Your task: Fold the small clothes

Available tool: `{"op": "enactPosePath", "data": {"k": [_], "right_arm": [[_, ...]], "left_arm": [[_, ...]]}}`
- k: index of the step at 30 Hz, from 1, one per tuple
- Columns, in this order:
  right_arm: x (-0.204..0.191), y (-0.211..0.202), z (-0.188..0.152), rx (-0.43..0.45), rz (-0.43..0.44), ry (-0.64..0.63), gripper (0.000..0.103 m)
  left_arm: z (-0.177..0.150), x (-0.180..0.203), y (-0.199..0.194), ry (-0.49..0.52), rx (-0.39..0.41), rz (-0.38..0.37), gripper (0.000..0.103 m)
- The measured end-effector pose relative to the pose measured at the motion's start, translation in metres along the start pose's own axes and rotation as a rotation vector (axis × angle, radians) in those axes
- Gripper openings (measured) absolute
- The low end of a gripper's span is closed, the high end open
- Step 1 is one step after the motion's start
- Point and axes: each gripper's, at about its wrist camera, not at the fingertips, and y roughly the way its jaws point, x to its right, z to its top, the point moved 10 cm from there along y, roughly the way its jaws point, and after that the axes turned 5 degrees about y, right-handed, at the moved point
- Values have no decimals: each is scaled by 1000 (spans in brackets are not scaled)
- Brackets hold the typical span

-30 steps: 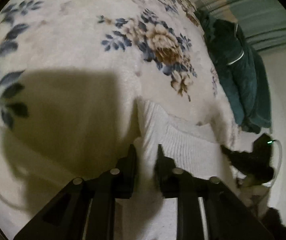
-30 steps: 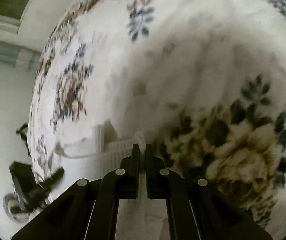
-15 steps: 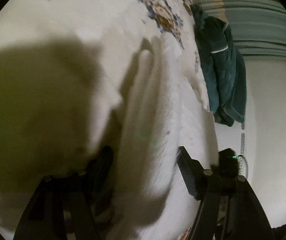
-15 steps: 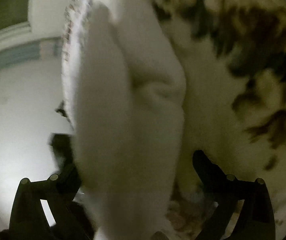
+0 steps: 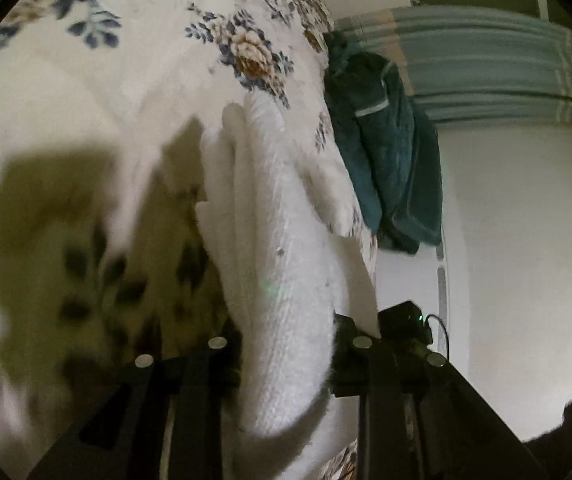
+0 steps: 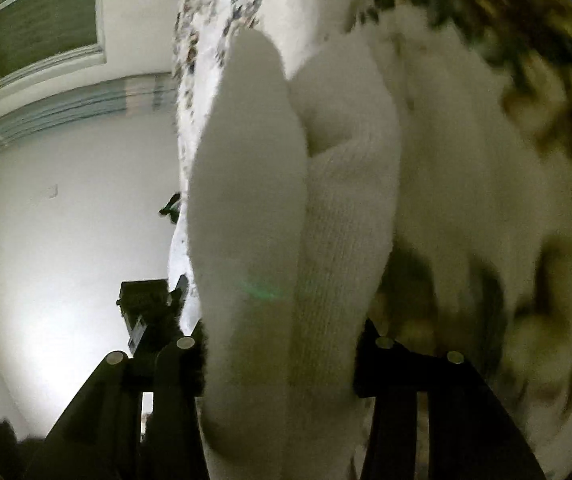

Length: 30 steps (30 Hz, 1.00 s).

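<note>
On the floral bed (image 5: 137, 92), your left tool (image 5: 286, 356) and right tool (image 6: 281, 360) each stand apart around the white knit garment (image 5: 281, 280), bunching it to fold.

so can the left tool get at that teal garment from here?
Probably not directly: the left tool is open with the white knit filling the gap between its fingers, and the teal garment hangs well beyond, off the bed's edge.

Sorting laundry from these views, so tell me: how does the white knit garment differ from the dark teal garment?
The white knit garment is pale and ribbed; the dark teal garment is deep green with a light stripe. The white one lies bunched on the floral blanket between the left gripper fingers; the teal one hangs over the blanket's far edge, away from the gripper. Both are soft clothing.
</note>
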Motion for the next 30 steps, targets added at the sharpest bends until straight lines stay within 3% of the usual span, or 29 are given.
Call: {"op": "enactPosePath", "data": {"k": [2,4,6,7,8,11,15,18,21,22,23,24,25,27,30], "right_arm": [[14,-5,-28,-16,-16,7,49],[49,-5,-53,-36,-109,40,54],[96,-6,-76,-67,-256,110,66],[109,-11,-86,-82,-301,143,69],[111,-15,-91,-81,-303,150,69],[99,-48,-104,-29,-362,103,69],[77,-76,-132,-1,-485,-23,69],[79,-62,-140,-43,-591,-118,69],[108,-55,-131,-7,-804,-185,69],[119,-53,-126,2,-849,-180,71],[127,-51,-123,11,-867,-156,77],[130,-50,-121,17,-871,-136,78],[130,-50,-121,20,-875,-132,79],[122,-57,-124,23,-892,-141,79],[93,-70,-131,61,-838,-170,79]], "left_arm": [[-34,-7,-1,-25,-51,34,24],[-66,-27,5,-63,-114,89,31],[-108,-59,8,-79,-189,210,32],[-121,-66,6,-77,-203,238,43],[-130,-69,1,-80,-199,246,57],[-143,-68,-27,-81,-130,294,57],[-160,-83,-79,-52,-40,490,58],[-185,-124,-90,-40,-69,667,58],[-192,-143,-85,-43,-35,661,60],[-189,-143,-81,-49,-23,643,73],[-187,-142,-77,-57,-11,615,91],[-185,-139,-73,-62,-2,591,100],[-183,-135,-69,-63,0,589,103],[-181,-138,-62,-68,-1,662,103],[-181,-140,-54,-41,-18,769,103]]}}
